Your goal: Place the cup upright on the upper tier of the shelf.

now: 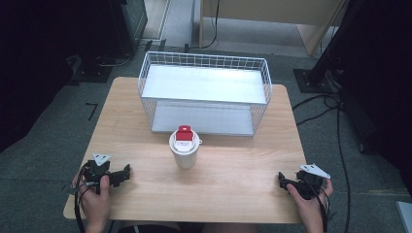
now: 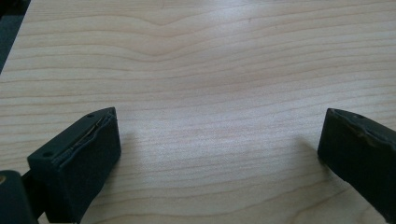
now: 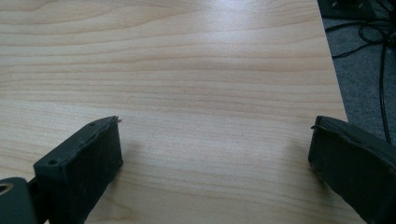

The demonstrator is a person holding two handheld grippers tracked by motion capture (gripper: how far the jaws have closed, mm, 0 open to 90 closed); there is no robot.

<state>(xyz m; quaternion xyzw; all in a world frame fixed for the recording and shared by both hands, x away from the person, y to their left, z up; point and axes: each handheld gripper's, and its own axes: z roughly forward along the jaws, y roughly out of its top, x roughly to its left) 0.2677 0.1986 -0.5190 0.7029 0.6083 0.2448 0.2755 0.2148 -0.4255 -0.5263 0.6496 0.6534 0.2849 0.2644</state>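
Left gripper (image 1: pixel 127 171): rests at the near left corner of the bench (image 1: pixel 233 179), held in the person's left hand (image 1: pixel 94 196); its jaws stand wide apart with nothing between them, bare wood showing in the gap in the left gripper view (image 2: pixel 219 140).

Right gripper (image 1: pixel 281 178): rests at the near right corner, in the right hand (image 1: pixel 311 201); its jaws are also spread wide and empty, with the bench's right edge just beyond the outer jaw in the right gripper view (image 3: pixel 215 140).

Cup (image 1: pixel 185 149): a white cup with a lid and a red tab on top, standing upright at mid-bench, ahead of and between the two grippers, well apart from both.

Direction from jaws: forward and to the right of the left gripper; forward and to the left of the right one.

Nearer hand: the left gripper seems a little closer, though the margin is small.

Cup axis: long axis vertical; the red tab lies toward the far side of the lid.

Wire basket (image 1: pixel 204 60): white, two-tiered, just behind the cup, its open front facing the person.
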